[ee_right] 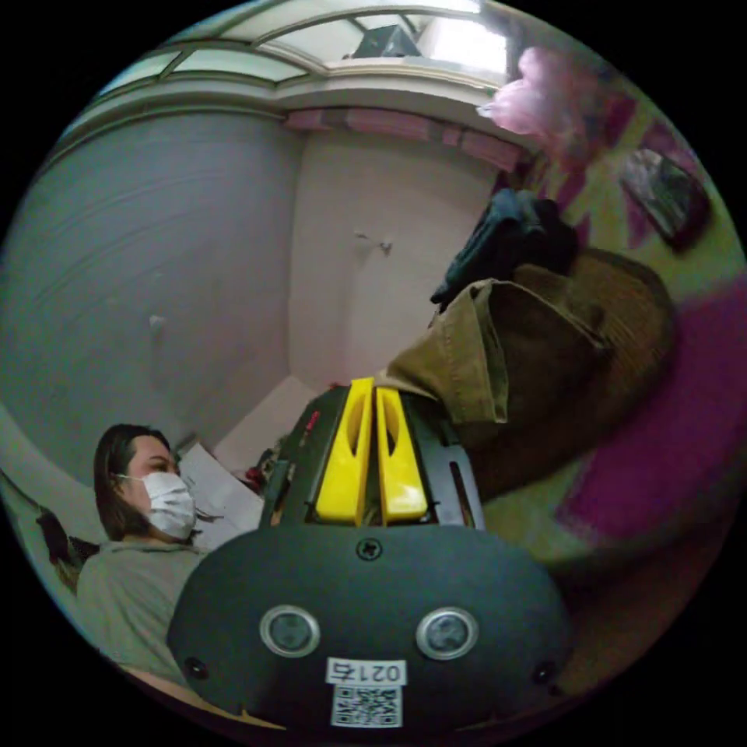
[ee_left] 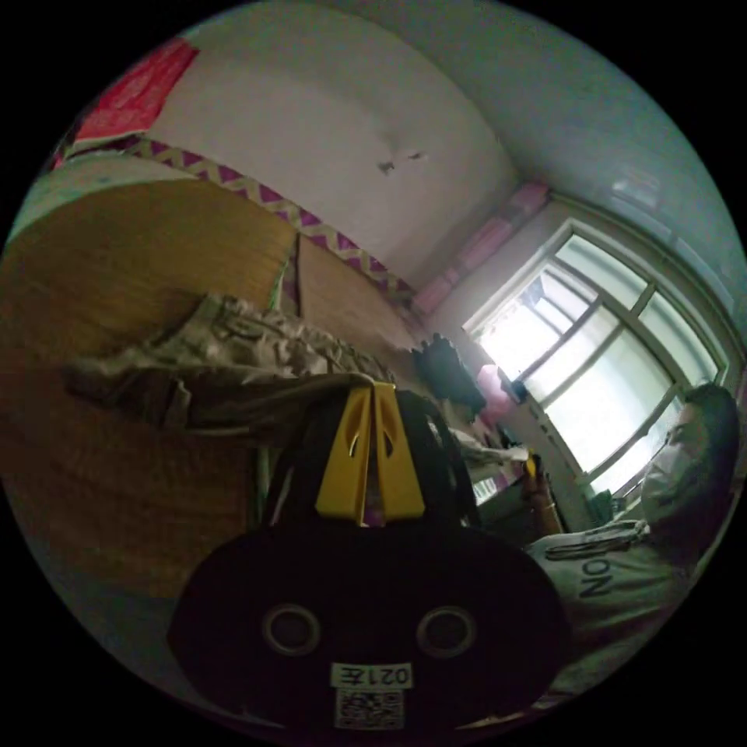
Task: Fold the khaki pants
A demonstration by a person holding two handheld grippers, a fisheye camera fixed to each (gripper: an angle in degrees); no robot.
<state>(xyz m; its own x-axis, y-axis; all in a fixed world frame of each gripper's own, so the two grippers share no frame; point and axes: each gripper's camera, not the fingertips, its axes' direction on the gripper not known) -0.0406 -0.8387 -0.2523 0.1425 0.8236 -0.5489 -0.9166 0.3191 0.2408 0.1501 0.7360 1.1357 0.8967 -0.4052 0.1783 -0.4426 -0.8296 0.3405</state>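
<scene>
The khaki pants (ee_left: 233, 358) stretch from the waist, which lies crumpled on a woven mat (ee_left: 117, 257), up to my left gripper (ee_left: 371, 385). Its yellow jaws are shut on a thin edge of the fabric at their tips. In the right gripper view a hemmed leg end of the khaki pants (ee_right: 482, 366) hangs off the tips of my right gripper (ee_right: 373, 385), whose yellow jaws are closed on the cloth edge. The fabric droops to the right over the bed.
A person (ee_left: 661, 513) in a mask and grey shirt sits by a bright window (ee_left: 591, 366); the same person (ee_right: 140, 513) appears low left in the right gripper view. Dark clothes (ee_right: 506, 233) lie piled beyond the pants. A pink and green bedcover (ee_right: 661, 436) lies beneath.
</scene>
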